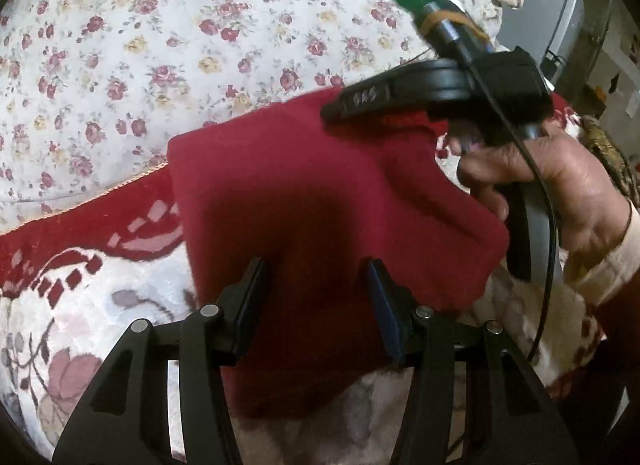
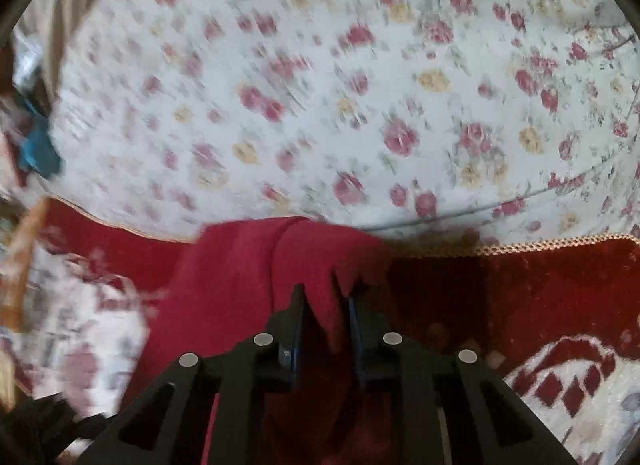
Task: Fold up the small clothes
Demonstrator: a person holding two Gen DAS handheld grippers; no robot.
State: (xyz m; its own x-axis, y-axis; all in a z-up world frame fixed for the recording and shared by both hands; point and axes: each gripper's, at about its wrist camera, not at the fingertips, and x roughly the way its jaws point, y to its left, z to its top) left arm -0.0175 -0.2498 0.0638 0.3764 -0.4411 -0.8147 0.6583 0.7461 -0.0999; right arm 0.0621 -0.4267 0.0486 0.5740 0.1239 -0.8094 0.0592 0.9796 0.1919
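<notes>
Left tongs (image 1: 316,269) spread, hovering over red garment (image 1: 320,193). Right tongs (image 2: 325,293) pinching garment fold, lifted above patterned red blanket (image 2: 560,285); floral sheet (image 2: 320,85) beyond.

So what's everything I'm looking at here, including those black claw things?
red garment: one, dark red, on the rug, partly lifted at its right side
floral sheet: one, white with pink and yellow roses, beyond the rug
rug: one, red and cream patterned, under the garment
blue object: one, blurred, far left edge of the right view
left gripper: black, fingers open over the garment
right gripper: black, fingers pinching a fold of the garment
right hand: one, holding the right gripper's handle
</notes>
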